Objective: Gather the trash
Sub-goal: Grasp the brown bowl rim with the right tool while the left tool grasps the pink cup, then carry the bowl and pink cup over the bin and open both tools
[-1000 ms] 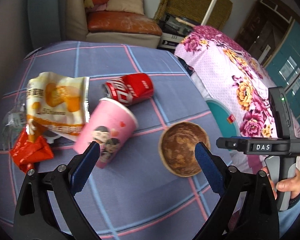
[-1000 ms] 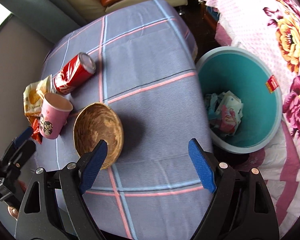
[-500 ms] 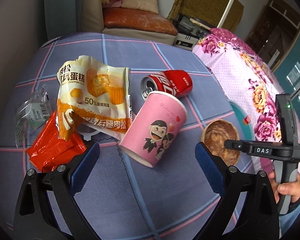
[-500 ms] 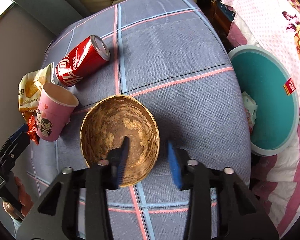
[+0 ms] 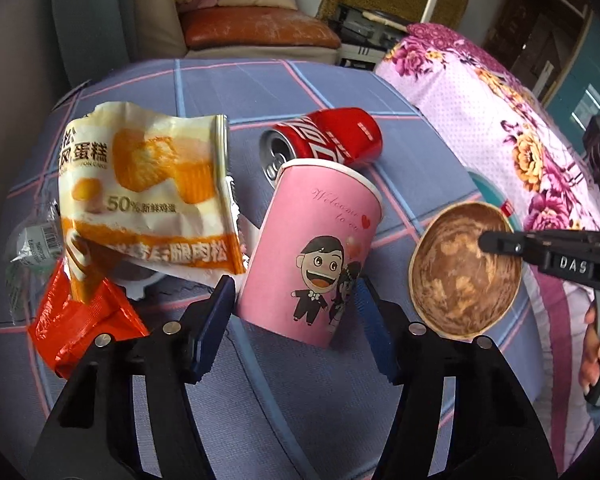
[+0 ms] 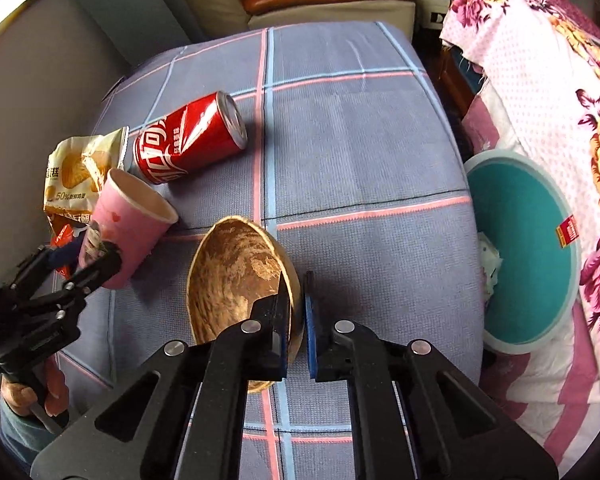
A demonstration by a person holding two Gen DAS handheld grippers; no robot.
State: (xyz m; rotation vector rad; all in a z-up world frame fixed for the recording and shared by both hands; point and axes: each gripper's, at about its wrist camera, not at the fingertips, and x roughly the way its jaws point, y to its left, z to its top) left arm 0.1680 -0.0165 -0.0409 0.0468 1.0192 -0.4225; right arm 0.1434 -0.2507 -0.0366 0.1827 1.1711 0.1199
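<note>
A pink paper cup (image 5: 314, 256) stands tilted on the blue checked table (image 5: 340, 92), between the fingers of my left gripper (image 5: 296, 320), which touch its base. My right gripper (image 6: 298, 312) is shut on the rim of a brown wooden bowl (image 6: 236, 276) and holds it tilted up; the bowl also shows in the left wrist view (image 5: 464, 268). A red cola can (image 5: 328, 144) lies on its side behind the cup. A yellow cake wrapper (image 5: 148, 196), a red wrapper (image 5: 84, 324) and a clear plastic piece (image 5: 32, 244) lie to the left.
A teal bin (image 6: 528, 248) with some paper trash in it stands on the floor right of the table. A bed with a pink floral cover (image 6: 560, 92) is beyond it. A sofa (image 5: 252, 28) stands behind the table.
My left gripper moved left to the pink cup and closed in around its base. My right gripper closed on the bowl's rim and tipped it up.
</note>
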